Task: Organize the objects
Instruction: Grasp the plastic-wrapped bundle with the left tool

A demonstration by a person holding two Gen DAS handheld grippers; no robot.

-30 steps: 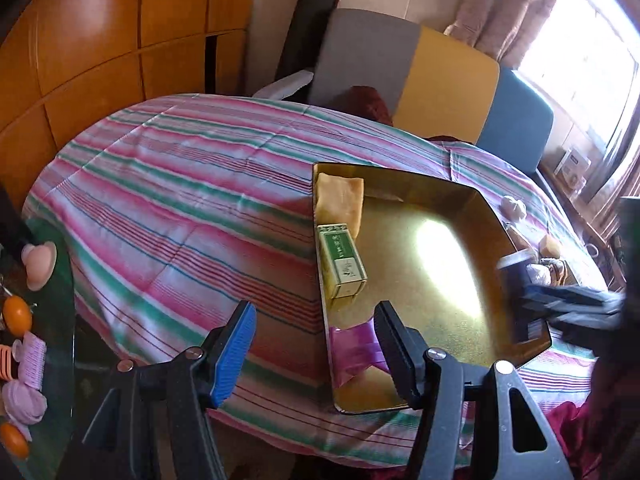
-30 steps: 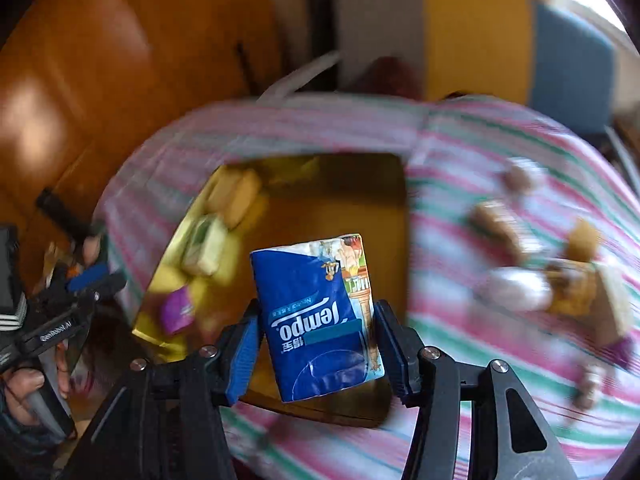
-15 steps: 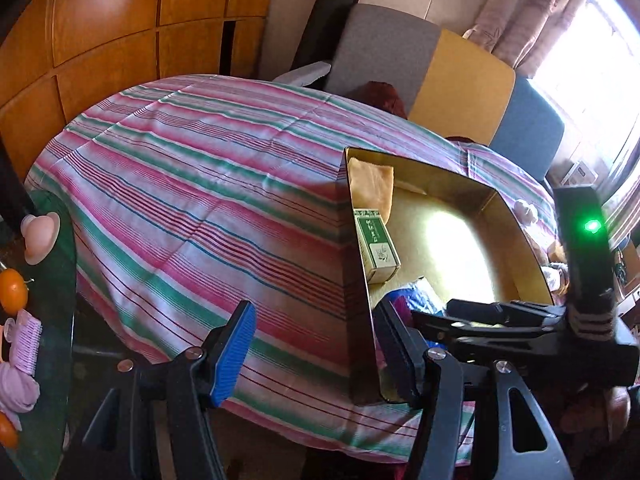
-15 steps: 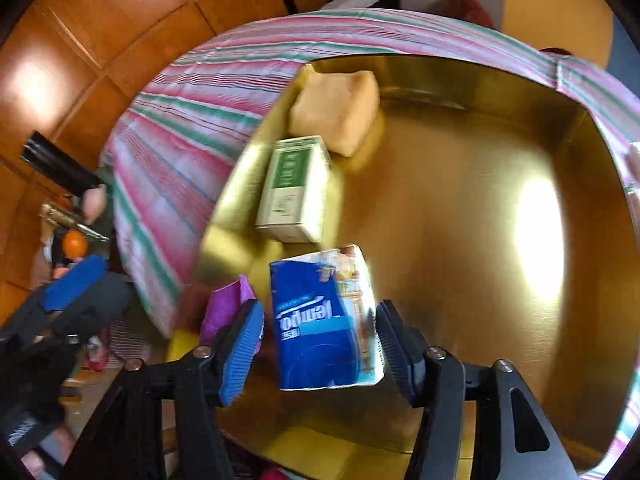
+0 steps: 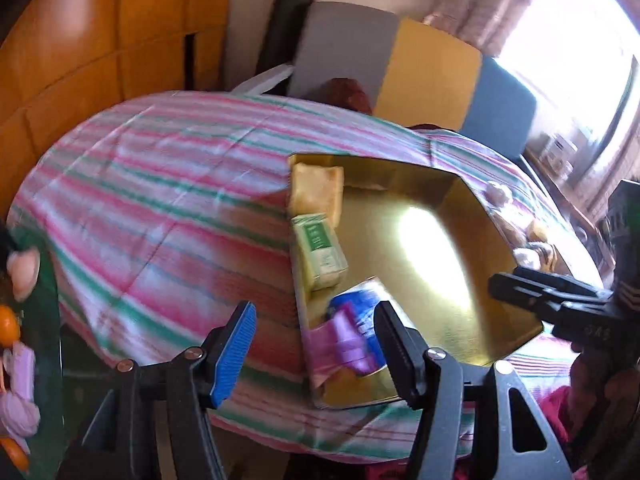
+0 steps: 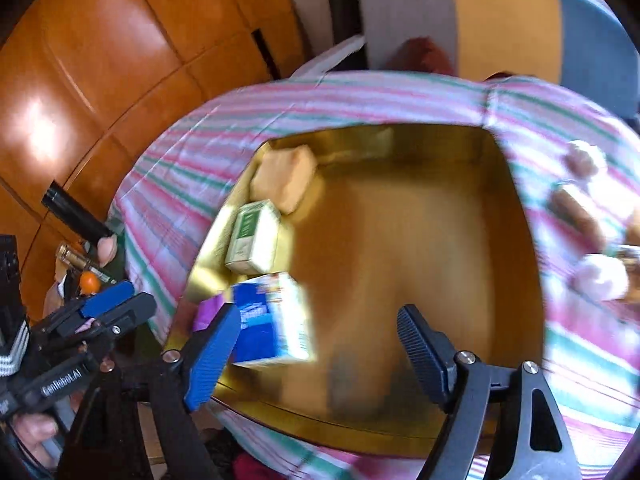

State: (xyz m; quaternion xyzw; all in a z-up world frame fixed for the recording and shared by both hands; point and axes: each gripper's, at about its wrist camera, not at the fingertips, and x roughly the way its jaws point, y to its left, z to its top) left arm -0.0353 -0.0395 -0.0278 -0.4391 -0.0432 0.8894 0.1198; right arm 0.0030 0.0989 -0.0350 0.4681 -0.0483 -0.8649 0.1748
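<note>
A gold tray lies on the striped tablecloth. Along its left side it holds a yellow pack, a green box, a blue tissue pack and a purple packet. In the right wrist view the blue tissue pack rests in the tray beside the blue finger. My right gripper is opening, and its black pad stands well clear of the pack. My left gripper hovers open and empty over the tray's near left corner.
Several small loose items lie on the cloth right of the tray. A glass side table with oranges stands at the left. Wooden cabinets and a grey, yellow and blue sofa back stand behind the table.
My right gripper brought the blue tissue pack down into the tray and spread its jaws, so the pack now lies free. The left gripper stayed open.
</note>
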